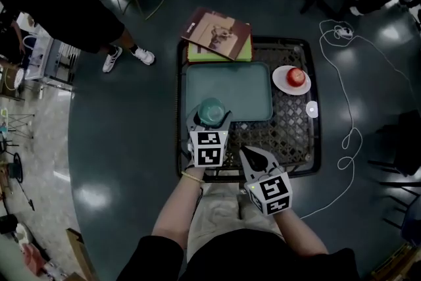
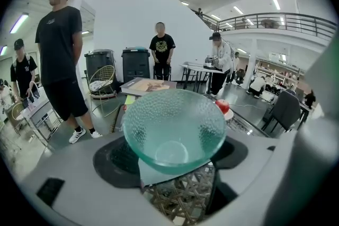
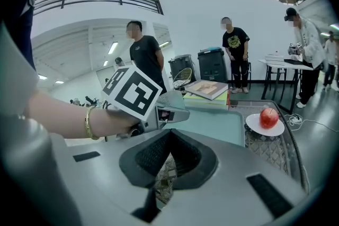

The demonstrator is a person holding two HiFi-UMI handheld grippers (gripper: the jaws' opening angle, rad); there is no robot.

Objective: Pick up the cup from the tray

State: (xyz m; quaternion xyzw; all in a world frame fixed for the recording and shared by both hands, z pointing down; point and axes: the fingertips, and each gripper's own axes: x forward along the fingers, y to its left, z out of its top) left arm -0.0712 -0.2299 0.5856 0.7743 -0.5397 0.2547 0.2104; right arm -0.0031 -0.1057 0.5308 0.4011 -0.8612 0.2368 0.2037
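The cup [image 1: 212, 110], more of a bumpy teal glass bowl really, sits at the near left corner of the tray [image 1: 247, 89], and my left gripper [image 1: 210, 120] has it between its jaws, one dark pad against each side of the wall. In the left gripper view the tray corner and the wicker table [image 1: 296, 138] show just under the base, but I honestly can't tell if the cup is off the tray yet or only pinched and resting. My right gripper [image 1: 248, 158] hangs at the near edge of the table, to the right, with its jaws pressed together on nothing. So I'd say I'm at the grasp-made, lift-coming stage. The next move calls for a straight, level rise. The glass looks slick and the walls flare outward, so it could slide down through the pads if I go soft. Further out, the books [image 1: 217, 35] lie at the far edge and the apple [image 1: 297, 76] on its plate [image 1: 284, 83] is to the right, both well apart from the lift path.
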